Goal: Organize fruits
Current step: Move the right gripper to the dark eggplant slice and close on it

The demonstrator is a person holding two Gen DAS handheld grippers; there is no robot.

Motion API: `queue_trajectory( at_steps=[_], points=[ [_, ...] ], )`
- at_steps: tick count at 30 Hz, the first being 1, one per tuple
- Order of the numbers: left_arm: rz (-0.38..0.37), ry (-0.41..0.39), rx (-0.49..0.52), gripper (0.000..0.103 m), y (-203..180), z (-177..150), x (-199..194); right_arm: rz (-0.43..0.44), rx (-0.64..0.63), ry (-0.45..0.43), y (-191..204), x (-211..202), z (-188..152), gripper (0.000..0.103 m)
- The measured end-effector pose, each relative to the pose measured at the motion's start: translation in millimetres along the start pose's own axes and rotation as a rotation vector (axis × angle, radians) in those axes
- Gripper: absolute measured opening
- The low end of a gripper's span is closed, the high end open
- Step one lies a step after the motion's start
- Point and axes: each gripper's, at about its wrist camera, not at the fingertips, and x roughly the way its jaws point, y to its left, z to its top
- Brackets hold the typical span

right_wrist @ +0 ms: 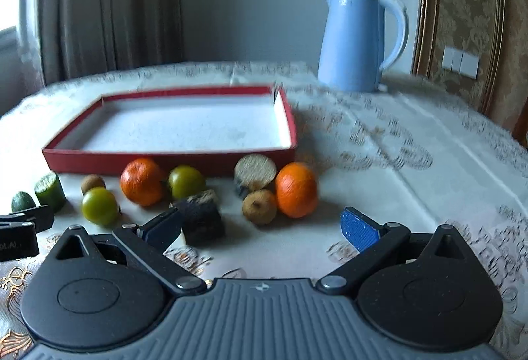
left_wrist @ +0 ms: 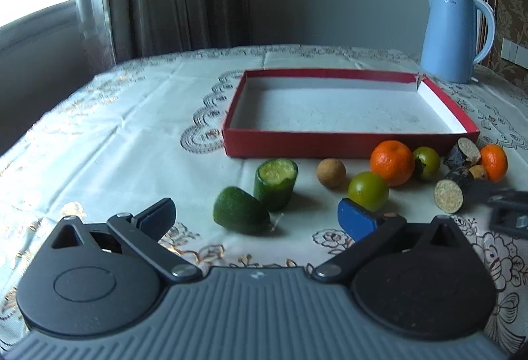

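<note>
A shallow red box (left_wrist: 333, 147) with a white inside stands empty mid-table; it also shows in the right wrist view (right_wrist: 171, 160). In front of it lie two cucumber pieces (left_wrist: 275, 183), two green tomatoes (left_wrist: 368, 188), two oranges (left_wrist: 392, 162), small brown fruits (left_wrist: 331, 172) and dark cut stalk pieces (left_wrist: 453, 190). My left gripper (left_wrist: 257, 218) is open and empty, just short of the cucumber end piece (left_wrist: 241, 210). My right gripper (right_wrist: 262, 228) is open and empty, near a dark stalk piece (right_wrist: 201, 216) and an orange (right_wrist: 296, 189).
A light blue kettle (left_wrist: 453, 36) stands at the back right of the table; it also shows in the right wrist view (right_wrist: 358, 41). A patterned pale tablecloth (left_wrist: 115, 129) covers the table. Curtains hang behind on the left. A chair back stands at the right.
</note>
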Motion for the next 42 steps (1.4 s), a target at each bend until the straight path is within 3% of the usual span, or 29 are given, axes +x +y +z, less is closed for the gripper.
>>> queue_trajectory(
  at_steps=[6,10,13,17,21,25,31,36,42],
  points=[
    [-0.016,-0.009,0.03,0.103,-4.5,-0.2,0.7,0.055,0.044,-0.035,-37.6,-7.7,2.2,0.103],
    [-0.021,0.003,0.023,0.103,-3.1,-1.5,4.9,0.048,0.03,-0.05,-51.0,-9.7,-3.9,0.103],
    [-0.036,0.009,0.01,0.103,-1.8,-0.8,6.7,0.11,0.035,-0.074,-48.5,-12.0,-5.4,0.103],
    [-0.033,0.007,0.025,0.103,-3.7,-1.7,6.9,0.169,-0.052,-0.093,-22.8,-12.8,-6.4,0.103],
    [-0.028,0.005,0.024,0.103,-1.8,-1.9,7.3,0.201,-0.138,-0.114,2.1,-10.3,-4.8,0.09],
    [-0.017,0.008,0.011,0.103,4.0,-1.4,9.4,0.233,-0.179,-0.086,13.7,-1.0,-2.5,0.065],
    [-0.012,0.002,0.01,0.103,14.1,-4.3,6.7,0.253,-0.195,-0.042,20.6,14.2,0.7,0.055],
    [-0.008,0.003,0.006,0.103,28.7,-13.9,2.2,0.246,-0.23,0.001,27.2,28.3,-1.6,0.039],
    [-0.006,0.002,-0.04,0.103,41.2,-17.0,1.1,0.27,-0.182,0.019,20.2,36.7,-1.7,0.035]
  ],
)
